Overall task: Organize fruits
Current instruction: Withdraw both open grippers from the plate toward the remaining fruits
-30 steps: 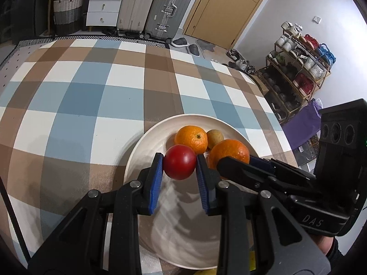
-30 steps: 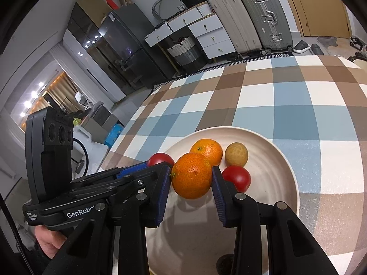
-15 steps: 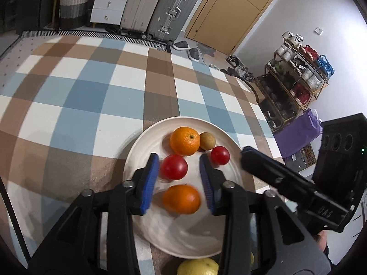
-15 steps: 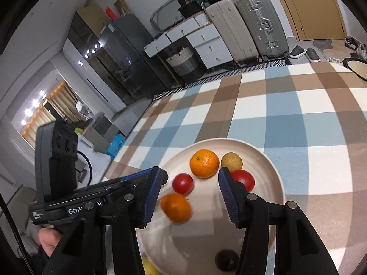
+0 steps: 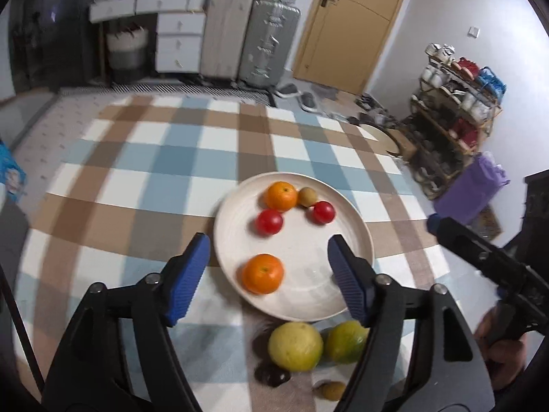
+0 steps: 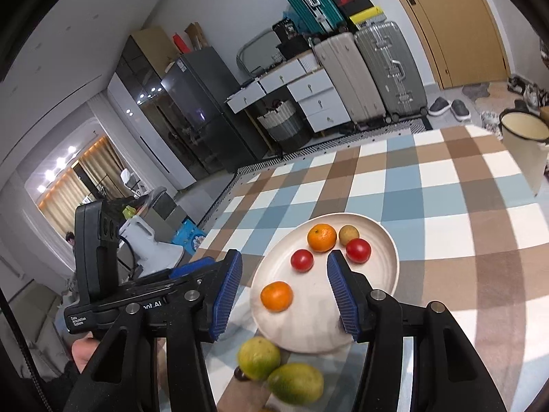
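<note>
Cream-coloured, the plate sits on the checked tablecloth, carrying two oranges, two tomatoes and a small brown fruit. The nearer orange lies alone by the near rim. The left gripper and the right gripper both gape wide, holding nothing. A lemon rests just off the plate.

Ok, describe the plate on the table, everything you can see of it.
The plate is round, cream-white, shallow with a low raised rim, and looks ceramic. It sits flat on the checked tablecloth. It holds two oranges, two red tomatoes and a small brownish fruit. Neither open gripper touches it.
</note>
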Available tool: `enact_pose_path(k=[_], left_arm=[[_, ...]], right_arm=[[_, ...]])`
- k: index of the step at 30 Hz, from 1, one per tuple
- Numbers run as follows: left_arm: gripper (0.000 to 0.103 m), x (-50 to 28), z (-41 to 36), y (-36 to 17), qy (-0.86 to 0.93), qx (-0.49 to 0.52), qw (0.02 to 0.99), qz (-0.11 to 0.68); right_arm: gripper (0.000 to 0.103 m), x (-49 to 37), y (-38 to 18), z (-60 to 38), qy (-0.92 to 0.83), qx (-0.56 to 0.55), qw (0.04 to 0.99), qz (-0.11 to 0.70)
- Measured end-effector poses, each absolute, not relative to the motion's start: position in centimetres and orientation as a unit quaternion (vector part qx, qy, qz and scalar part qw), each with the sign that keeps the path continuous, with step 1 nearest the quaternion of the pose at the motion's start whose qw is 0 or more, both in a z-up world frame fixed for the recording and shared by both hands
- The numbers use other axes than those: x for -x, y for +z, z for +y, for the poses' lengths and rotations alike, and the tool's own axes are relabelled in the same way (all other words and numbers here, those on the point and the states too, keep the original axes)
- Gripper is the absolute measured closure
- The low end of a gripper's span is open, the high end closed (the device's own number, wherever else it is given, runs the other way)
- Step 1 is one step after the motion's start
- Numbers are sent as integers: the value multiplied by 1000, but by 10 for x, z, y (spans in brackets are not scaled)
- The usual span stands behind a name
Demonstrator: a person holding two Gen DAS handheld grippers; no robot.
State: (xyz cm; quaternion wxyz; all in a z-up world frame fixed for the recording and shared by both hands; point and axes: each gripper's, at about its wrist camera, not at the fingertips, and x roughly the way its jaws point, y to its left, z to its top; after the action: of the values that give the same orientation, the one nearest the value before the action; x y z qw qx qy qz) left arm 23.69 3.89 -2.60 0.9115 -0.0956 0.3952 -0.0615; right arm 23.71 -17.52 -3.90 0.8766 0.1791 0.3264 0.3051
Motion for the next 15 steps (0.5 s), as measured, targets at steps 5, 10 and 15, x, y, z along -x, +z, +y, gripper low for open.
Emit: enact_pose_path(k=[5,10,15], left_arm=[[22,-202,34,-5,-42,70,926,370],[17,-169,33,12,-39,73,932,353],[12,-139,32,17,-32,71,937,342]], right_arm=[[50,-209,-26,-182,305,-171,885,307],[50,-184,-17,-182,312,-165,885,304],[49,-160,-17,-181,309,-159,888,301]])
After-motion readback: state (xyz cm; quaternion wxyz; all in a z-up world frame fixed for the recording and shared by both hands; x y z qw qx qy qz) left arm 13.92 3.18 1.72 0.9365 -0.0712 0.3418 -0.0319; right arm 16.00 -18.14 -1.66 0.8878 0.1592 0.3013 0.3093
